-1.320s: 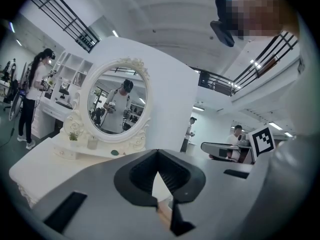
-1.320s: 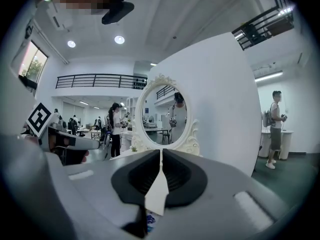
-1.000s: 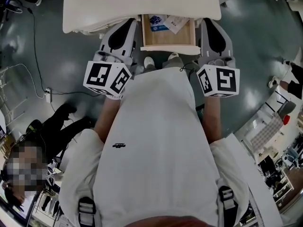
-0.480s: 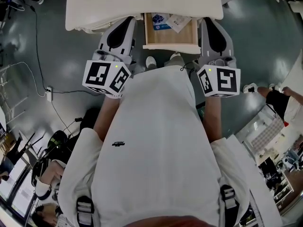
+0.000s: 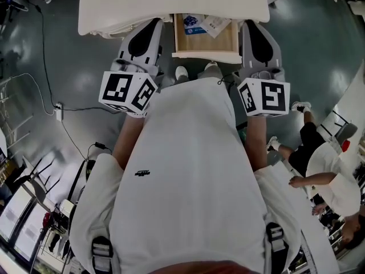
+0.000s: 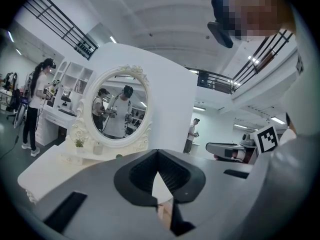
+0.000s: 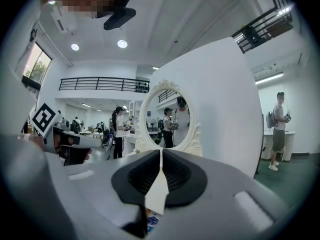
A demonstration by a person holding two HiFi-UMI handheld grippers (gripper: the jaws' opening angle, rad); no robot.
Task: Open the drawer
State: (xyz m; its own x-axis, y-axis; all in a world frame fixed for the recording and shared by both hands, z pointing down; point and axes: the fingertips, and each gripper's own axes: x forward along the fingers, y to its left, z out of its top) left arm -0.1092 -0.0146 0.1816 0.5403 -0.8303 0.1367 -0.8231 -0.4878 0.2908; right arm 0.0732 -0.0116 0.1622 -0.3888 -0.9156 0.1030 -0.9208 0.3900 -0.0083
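The wooden drawer stands pulled out from under the white table, just ahead of my body. In it lie a blue-printed packet and a white paper. My left gripper hangs beside the drawer's left side, and my right gripper beside its right side. Neither touches the drawer. In the left gripper view the left gripper has its jaws together with nothing between them. The right gripper looks the same in its own view.
An oval mirror in an ornate white frame stands on the table top, and it also shows as the mirror in the right gripper view. A cable runs over the grey floor on the left. A person walks at the right.
Both grippers and the drawer keep their places. On the floor, bystanders have shifted: one left the lower left, another came in at the right.
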